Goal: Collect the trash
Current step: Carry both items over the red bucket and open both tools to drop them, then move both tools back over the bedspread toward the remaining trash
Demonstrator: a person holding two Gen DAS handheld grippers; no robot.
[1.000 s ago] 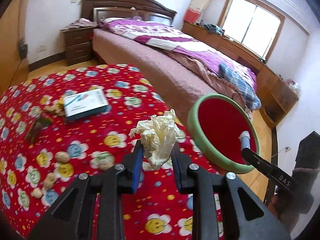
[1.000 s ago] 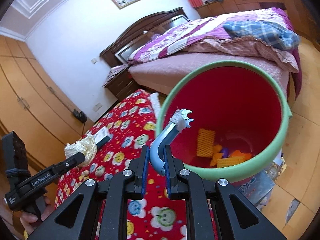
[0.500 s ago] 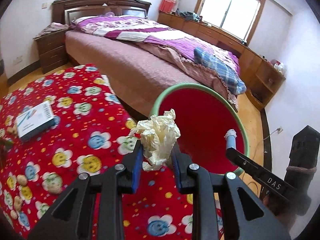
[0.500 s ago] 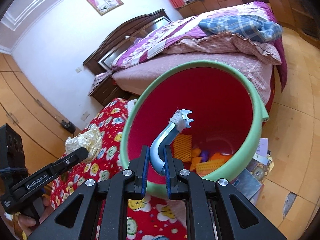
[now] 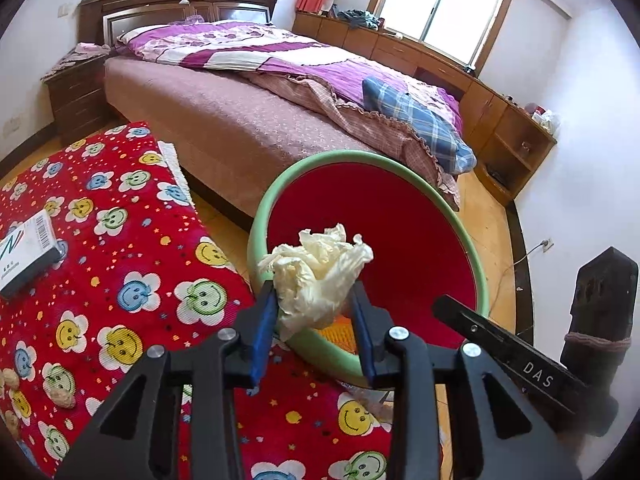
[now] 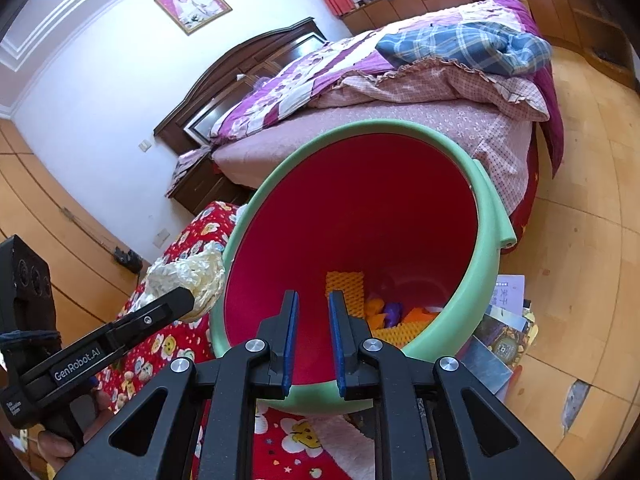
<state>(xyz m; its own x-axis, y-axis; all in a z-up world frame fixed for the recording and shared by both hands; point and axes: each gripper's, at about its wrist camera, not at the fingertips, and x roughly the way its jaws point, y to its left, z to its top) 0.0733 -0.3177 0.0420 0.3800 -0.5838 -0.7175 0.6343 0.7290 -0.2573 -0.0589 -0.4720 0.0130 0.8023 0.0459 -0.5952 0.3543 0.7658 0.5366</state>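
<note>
A crumpled cream paper wad sits between the fingers of my left gripper, just above the near rim of the red bin with a green rim. The left jaws are opening and the wad still fills the gap, touching both pads. In the right wrist view the wad hangs at the bin's left edge. My right gripper points into the bin's mouth, its jaws almost closed with a narrow gap and nothing between them. Yellow and orange scraps lie at the bin's bottom.
The table wears a red smiley-flower cloth with a white box and small nuts on it. A bed stands behind the bin. Books and papers lie on the wooden floor. A hand holds the left gripper.
The left gripper carried the wad rightward from over the table to the bin's rim, and its jaws widened. The blue-grey curved handle has left the right gripper's fingers.
</note>
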